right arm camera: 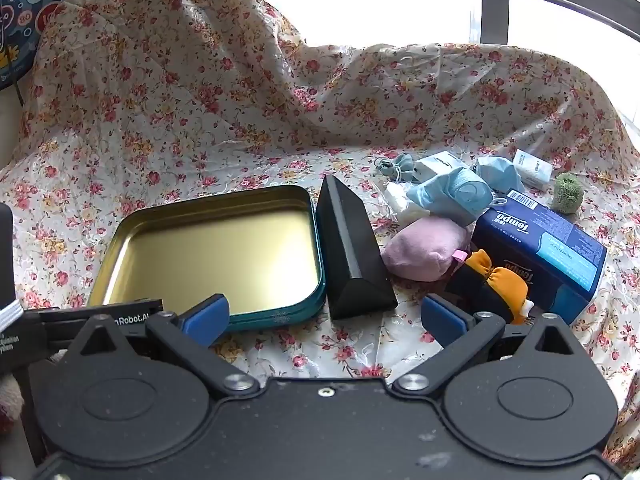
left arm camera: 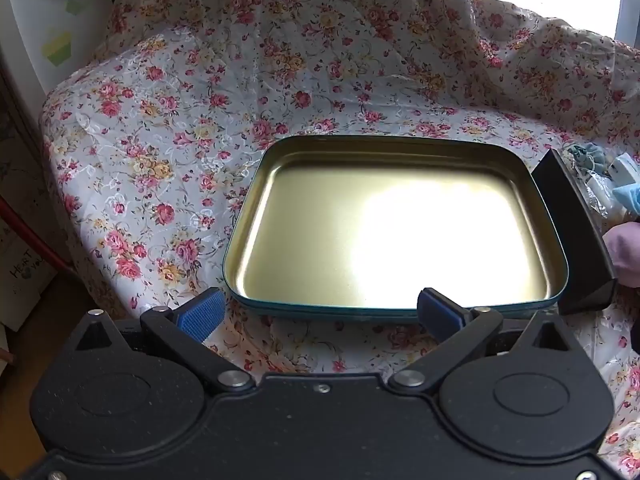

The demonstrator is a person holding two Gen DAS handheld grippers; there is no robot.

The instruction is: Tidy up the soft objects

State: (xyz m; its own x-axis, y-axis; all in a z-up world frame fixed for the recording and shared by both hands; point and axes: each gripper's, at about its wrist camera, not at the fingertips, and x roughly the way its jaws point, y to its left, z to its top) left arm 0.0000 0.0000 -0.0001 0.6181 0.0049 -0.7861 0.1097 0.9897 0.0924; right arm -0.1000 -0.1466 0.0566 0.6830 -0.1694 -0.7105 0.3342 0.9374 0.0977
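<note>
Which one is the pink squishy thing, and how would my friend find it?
Start at the big gold tin on the flowery cloth. Beside it lies a black wedge-shaped block, and the pink pouch rests just past that. It is the only plain pink lump; its neighbours are blue, orange or boxy.

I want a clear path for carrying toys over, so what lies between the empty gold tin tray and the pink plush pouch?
A black triangular prism-shaped box lies between the gold tin tray and the pink plush pouch, close beside the tray's edge. The right wrist view shows it best.

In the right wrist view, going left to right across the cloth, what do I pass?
Empty gold-lined teal metal tin → black triangular prism block → pink soft plush → dark blue Tempo tissue pack.
</note>
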